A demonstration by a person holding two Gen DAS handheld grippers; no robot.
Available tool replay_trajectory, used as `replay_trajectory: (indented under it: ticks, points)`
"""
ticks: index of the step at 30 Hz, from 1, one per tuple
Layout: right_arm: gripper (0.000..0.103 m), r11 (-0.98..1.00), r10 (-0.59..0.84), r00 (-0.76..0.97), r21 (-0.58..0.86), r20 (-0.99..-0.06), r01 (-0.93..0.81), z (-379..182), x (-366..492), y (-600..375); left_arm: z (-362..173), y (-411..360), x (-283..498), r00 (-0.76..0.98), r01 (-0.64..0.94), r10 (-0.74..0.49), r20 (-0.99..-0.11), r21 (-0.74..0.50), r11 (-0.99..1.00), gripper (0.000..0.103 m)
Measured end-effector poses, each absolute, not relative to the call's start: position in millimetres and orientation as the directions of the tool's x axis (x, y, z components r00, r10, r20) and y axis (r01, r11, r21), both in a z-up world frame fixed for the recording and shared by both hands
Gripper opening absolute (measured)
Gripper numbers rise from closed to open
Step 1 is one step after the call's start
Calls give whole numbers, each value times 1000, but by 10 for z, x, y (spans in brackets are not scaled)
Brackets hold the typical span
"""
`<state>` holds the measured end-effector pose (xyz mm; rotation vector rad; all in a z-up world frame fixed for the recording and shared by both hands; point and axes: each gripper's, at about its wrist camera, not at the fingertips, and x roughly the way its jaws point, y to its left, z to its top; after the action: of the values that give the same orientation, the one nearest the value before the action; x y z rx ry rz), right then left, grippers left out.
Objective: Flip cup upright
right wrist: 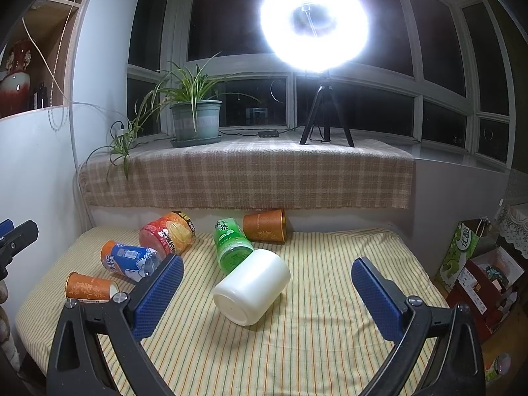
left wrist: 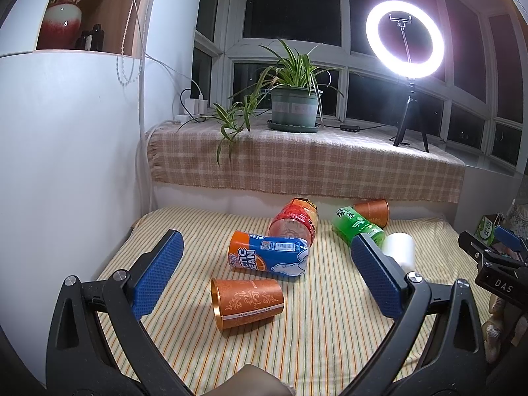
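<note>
Several cups lie on their sides on the striped cloth. An orange patterned cup lies just ahead of my open, empty left gripper, its mouth to the left; it also shows in the right wrist view. A white cup lies between the fingers of my open, empty right gripper, base toward me. Behind lie a blue-orange cup, a red cup, a green cup and a second orange cup.
A ledge with a checked cloth runs behind the bed, holding a potted plant and a ring light on a tripod. A white wall is at left. Boxes and bags stand on the right.
</note>
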<state>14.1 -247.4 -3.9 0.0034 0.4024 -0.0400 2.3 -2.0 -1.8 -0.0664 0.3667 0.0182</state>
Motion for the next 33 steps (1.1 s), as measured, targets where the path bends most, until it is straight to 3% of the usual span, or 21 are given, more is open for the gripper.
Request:
replay_trajectory:
  ticks: [24,33]
  points:
    - [103,1000,-10,898,-30,-441,-4,-92,408,-2386,-98,15,73,925,-31,4,-380,-66,997,103]
    - [103,995,94,839,13,-536,-103,-131,841,-2384,-146,36,123,909,-6,-26,-417,-73,997,103]
